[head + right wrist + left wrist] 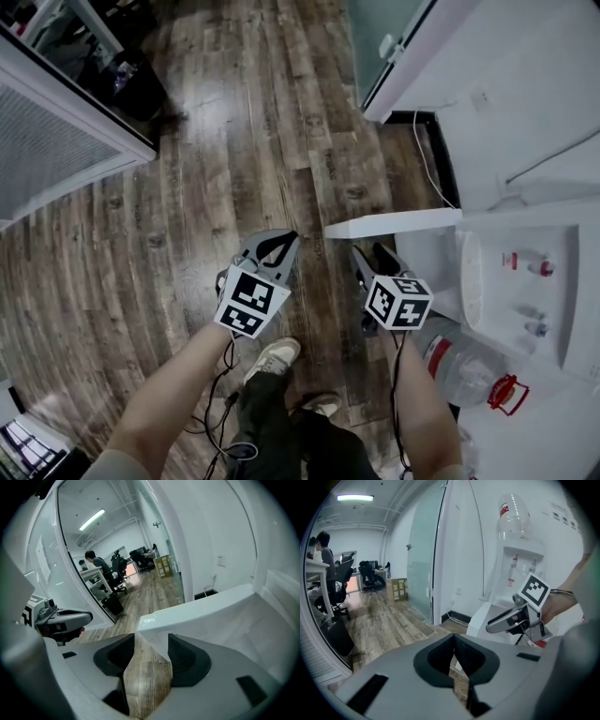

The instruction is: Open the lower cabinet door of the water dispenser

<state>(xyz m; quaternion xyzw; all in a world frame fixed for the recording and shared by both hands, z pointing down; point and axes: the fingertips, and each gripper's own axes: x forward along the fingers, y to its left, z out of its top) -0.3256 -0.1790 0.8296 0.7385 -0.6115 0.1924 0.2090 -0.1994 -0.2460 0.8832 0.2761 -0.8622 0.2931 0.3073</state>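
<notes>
Atop the water dispenser [562, 272], a bottle [464, 366]; cabinet door [394, 224] open; right tool [369, 251] released, left tool [291, 237] clenched.

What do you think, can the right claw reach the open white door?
Probably yes. The right claw is open, and the white door has its edge just at the claw's tips, with nothing in between.

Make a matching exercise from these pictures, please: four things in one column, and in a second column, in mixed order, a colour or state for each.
Things:
1. cabinet door
2. bottle
3. left gripper
4. right gripper

Colours or states:
A. jaws apart
B. clear, with a red label
C. jaws together
D. white, swung open

Pairs: 1-D, 2-B, 3-C, 4-A
</notes>
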